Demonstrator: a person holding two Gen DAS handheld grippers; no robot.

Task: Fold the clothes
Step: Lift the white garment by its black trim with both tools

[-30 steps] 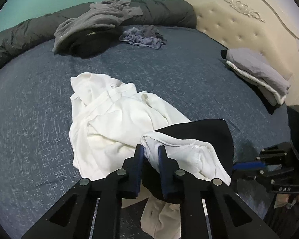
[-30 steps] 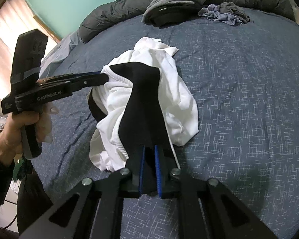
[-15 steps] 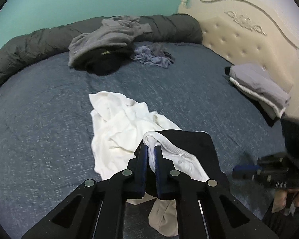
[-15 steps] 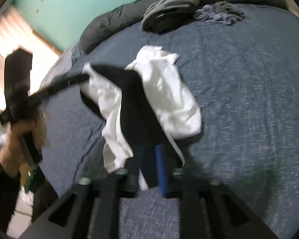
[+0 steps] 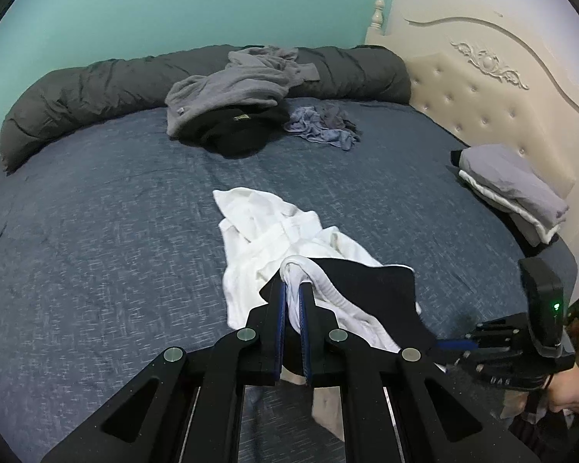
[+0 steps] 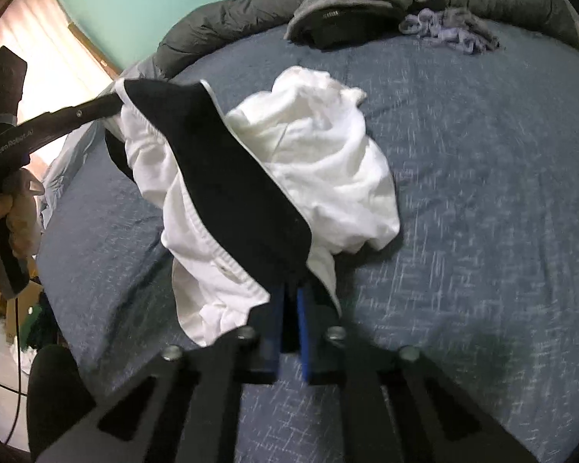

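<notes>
The left claw [image 5: 293,293] pinches the white edge of a black-and-white garment [image 6: 227,177], and the right claw [image 6: 288,301] pinches its black corner, its jaws having just closed onto the cloth. The garment hangs stretched between the two claws, with its white bulk trailing ahead of them onto the blue bedspread [image 6: 482,193].

The main risk appears to be the right claw's hold. It grips only a thin tip of black fabric, so a firm pull apart could slide the corner out and drop that side. The trailing white bulk still drags on the bedspread; lifting or spreading too quickly may bunch or twist it instead of opening it flat. The piled grey clothes [image 5: 231,88] lie well beyond the claws and seem no hazard.
</notes>
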